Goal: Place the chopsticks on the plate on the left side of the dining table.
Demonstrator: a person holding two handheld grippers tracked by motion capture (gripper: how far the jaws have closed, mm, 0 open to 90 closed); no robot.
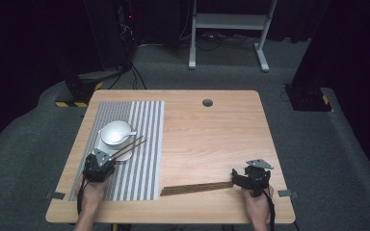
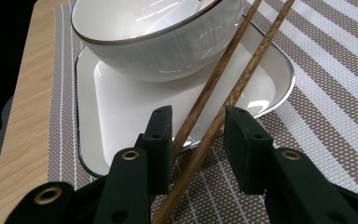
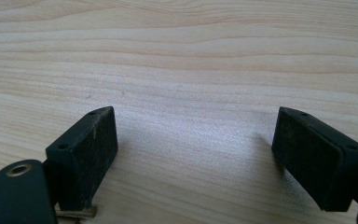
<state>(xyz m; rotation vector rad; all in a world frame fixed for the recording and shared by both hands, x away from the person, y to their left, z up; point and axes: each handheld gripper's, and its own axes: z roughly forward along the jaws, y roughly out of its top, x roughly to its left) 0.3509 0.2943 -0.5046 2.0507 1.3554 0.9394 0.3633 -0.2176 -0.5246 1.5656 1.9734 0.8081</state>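
Observation:
A white bowl [image 1: 115, 132] [image 2: 158, 37] with a white spoon [image 1: 127, 134] in it sits on a white rounded plate [image 1: 125, 155] [image 2: 135, 112] on a striped placemat [image 1: 144, 168] [image 2: 335, 116]. Two brown chopsticks [image 1: 132, 146] [image 2: 223, 79] slant up over the plate's rim beside the bowl. My left gripper [image 1: 109, 159] [image 2: 198, 121] is shut on their near ends. Near the table's front right, my right gripper [image 1: 236, 179] [image 3: 196, 126] stands open just above bare wood. It is at the right end of a long dark brown slatted strip [image 1: 197, 187].
The wooden table [image 1: 212, 139] [image 3: 191, 56] has a round cable hole [image 1: 207, 102] at the back. Grey tape marks [image 1: 285, 193] stick out at the front corners. A white metal frame [image 1: 229, 21] stands on the floor beyond the table.

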